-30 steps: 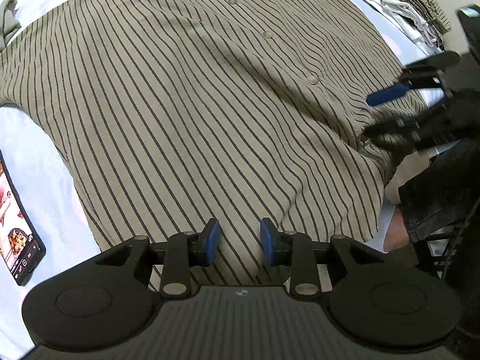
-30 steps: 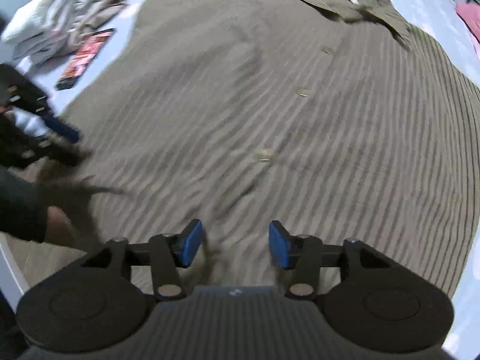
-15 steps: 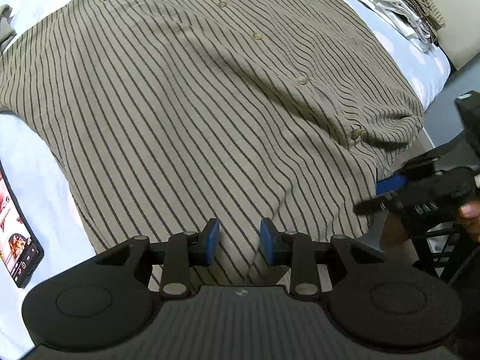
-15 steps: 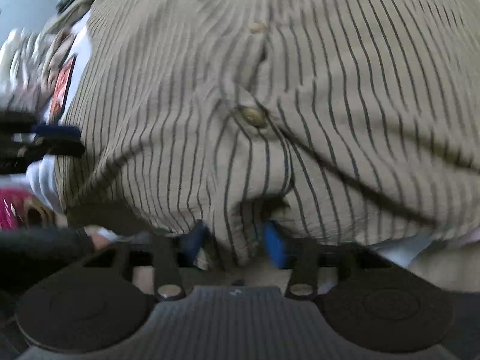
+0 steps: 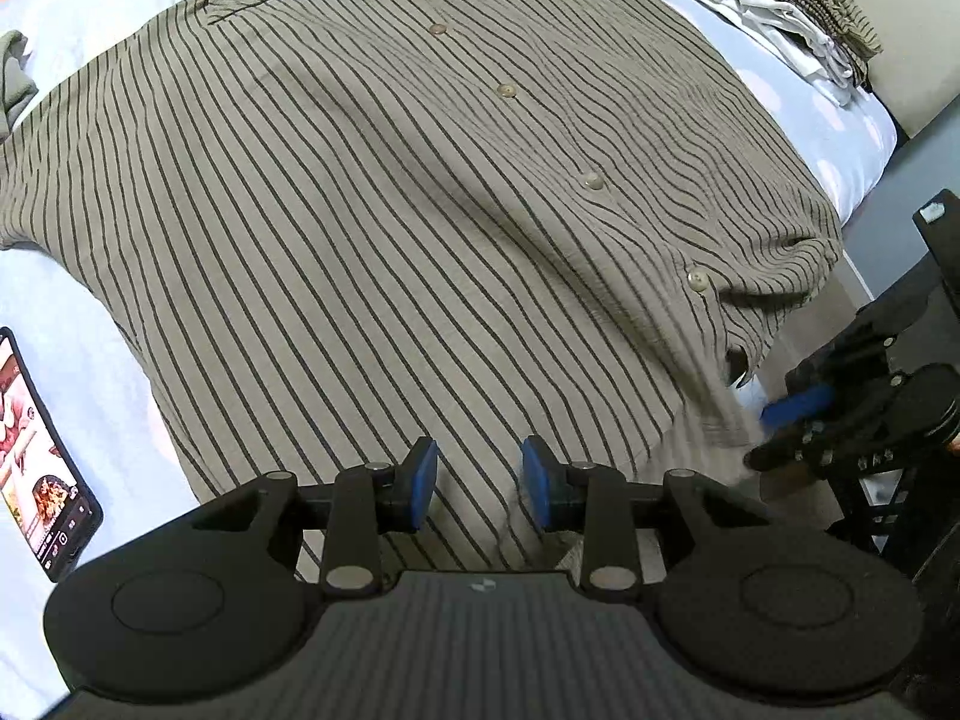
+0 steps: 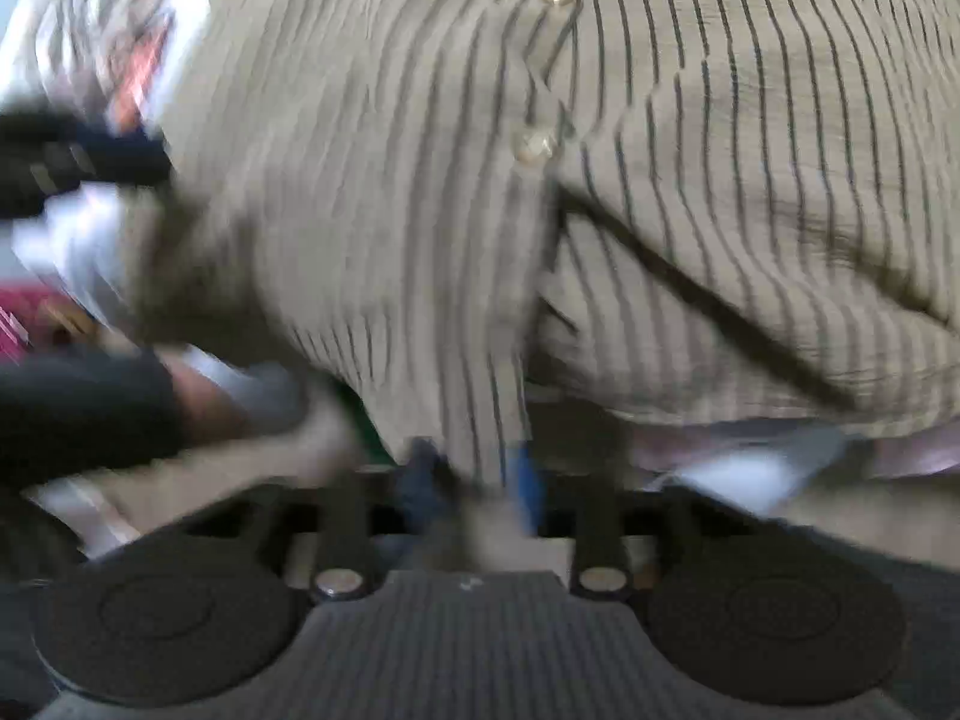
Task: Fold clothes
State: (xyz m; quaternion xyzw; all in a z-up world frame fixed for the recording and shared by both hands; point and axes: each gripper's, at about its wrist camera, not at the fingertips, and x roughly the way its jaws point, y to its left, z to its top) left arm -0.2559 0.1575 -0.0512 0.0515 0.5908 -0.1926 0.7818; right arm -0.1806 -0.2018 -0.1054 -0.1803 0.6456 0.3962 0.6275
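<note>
while the striped shirt lies flat on the pale blue bed sheet, the left gripper hangs over its hem at 6 o'clock, jaws apart, pinching nothing. the right gripper, at 3 o'clock, is opening, with the blurry shirt edge between its jaws. a phone lies at 9 o'clock.

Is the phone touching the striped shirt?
Apart. The left wrist view shows the phone lying on the sheet, with a clear strip of sheet between it and the shirt edge.
</note>
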